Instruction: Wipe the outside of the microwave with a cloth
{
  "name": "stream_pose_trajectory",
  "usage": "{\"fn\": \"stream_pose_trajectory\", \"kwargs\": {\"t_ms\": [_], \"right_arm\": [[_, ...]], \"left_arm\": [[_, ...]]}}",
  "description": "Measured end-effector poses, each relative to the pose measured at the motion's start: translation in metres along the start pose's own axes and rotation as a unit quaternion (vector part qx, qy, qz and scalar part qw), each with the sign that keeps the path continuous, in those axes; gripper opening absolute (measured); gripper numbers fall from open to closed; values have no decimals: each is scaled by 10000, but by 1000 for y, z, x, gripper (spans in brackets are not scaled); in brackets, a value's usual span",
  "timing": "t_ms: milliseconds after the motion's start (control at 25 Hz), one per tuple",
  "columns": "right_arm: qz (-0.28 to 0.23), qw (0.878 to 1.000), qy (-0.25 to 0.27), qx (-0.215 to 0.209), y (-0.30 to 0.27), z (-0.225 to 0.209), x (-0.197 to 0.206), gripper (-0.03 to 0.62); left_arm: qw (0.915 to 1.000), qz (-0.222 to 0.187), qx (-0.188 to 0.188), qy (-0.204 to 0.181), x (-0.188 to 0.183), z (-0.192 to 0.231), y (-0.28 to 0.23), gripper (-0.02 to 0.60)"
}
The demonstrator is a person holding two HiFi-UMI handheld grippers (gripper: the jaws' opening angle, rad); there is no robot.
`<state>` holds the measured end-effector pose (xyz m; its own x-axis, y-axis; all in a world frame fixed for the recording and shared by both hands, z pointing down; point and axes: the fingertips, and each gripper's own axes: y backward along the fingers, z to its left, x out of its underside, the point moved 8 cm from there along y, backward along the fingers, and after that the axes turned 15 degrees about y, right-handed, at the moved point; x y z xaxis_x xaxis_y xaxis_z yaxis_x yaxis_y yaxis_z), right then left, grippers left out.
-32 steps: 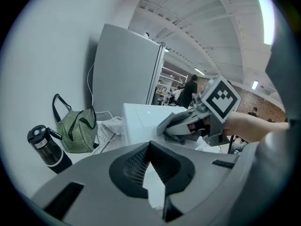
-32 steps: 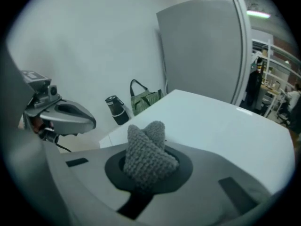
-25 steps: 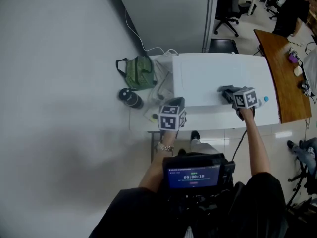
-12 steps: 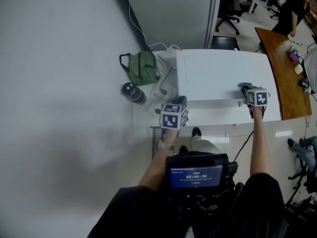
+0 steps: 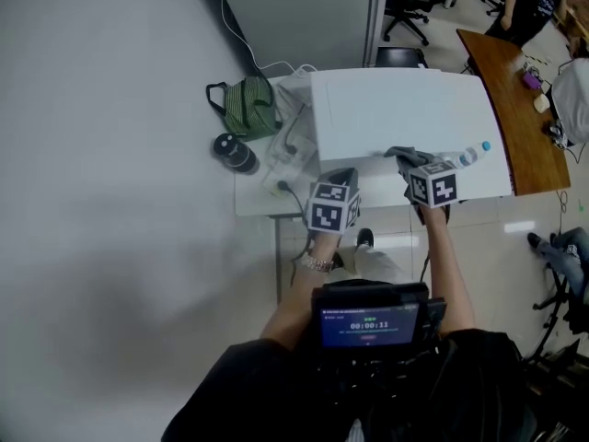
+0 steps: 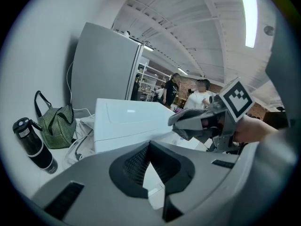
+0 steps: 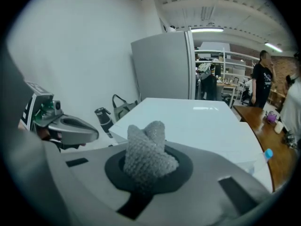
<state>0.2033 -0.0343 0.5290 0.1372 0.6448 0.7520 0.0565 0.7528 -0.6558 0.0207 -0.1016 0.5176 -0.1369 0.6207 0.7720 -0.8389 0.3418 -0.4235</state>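
White surface [image 5: 258, 199] carried the white microwave [image 5: 405, 118], with a green striped bag [image 5: 250, 109] and a black flask [image 5: 230, 152] off to its left in the head view. Left gripper [image 5: 339, 175] hung at the surface's front edge, jaws apart, nothing in them. Right gripper [image 5: 408, 162] had its jaws clamped on a grey knitted cloth [image 7: 146, 149] right at the front edge of the microwave's top; couldn't tell if it touched. Looked like mid-wipe on top to me. Next it'd need the cloth pressed down and dragged across.
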Motion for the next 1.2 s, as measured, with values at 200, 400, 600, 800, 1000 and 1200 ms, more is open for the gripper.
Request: {"fn": "stream_pose_trajectory", "kwargs": {"t_ms": [200,400,600,800,1000,1200], "right_arm": [[-208,9978,247,-580,2,51,-2,17],[-198,9944,549,-879,7,64,-1,15],[-351,9934,681,-858,18,61,-2,15],[-481,9934,501,-914,24,55,1,15],[-633,9914,287,-1112,27,59,0,15],[-704,9908,363,-1094,29,62,-6,15]], "left_arm": [[9999,-41,-91,-124,8,-24,-1,0],[9989,-260,-277,-285,0,-39,2,0],[9979,-312,-464,-319,7,-53,-4,0],[9975,-359,-488,-369,7,-63,-6,0],[9975,-284,-502,-413,12,-64,-3,0],[9974,-273,-502,-442,9,-62,0,0]]}}
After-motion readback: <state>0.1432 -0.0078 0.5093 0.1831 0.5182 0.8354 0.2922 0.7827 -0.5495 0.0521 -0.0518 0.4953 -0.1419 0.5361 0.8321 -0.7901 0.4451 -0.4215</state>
